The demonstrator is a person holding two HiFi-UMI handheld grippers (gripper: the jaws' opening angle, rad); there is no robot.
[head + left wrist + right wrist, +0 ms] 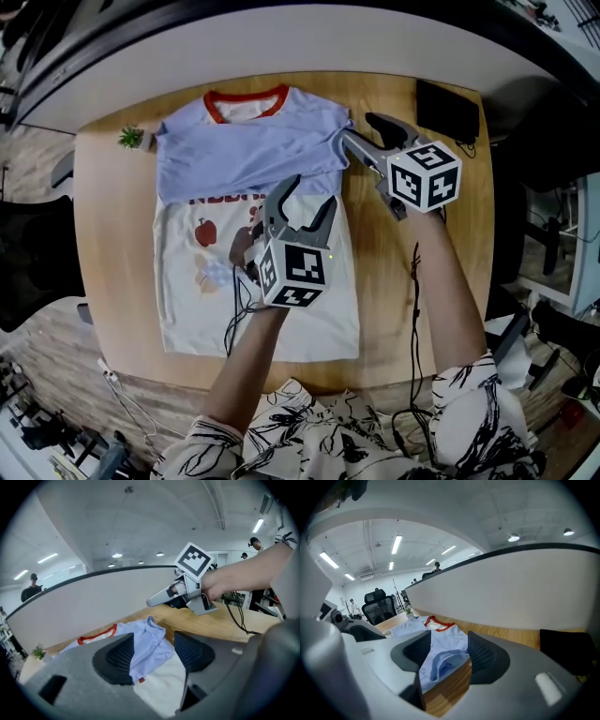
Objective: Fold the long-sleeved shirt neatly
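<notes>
Long-sleeved shirt [253, 155] lies flat on the wooden worktop [112, 234], red collar at 12 o'clock. Blue sleeves are folded across the chest, with the white printed front below toward 6 o'clock. Left gripper [309, 194] is over the garment's middle, fingers partly open and gripping nothing; the folded blue sleeve shows through the gap. Right gripper [361, 131] is at the shoulder edge, about 2 o'clock, fingers likewise partly open and empty, with bunched blue cloth just ahead. Small plant [131, 138] stands near the 10 o'clock corner.
</notes>
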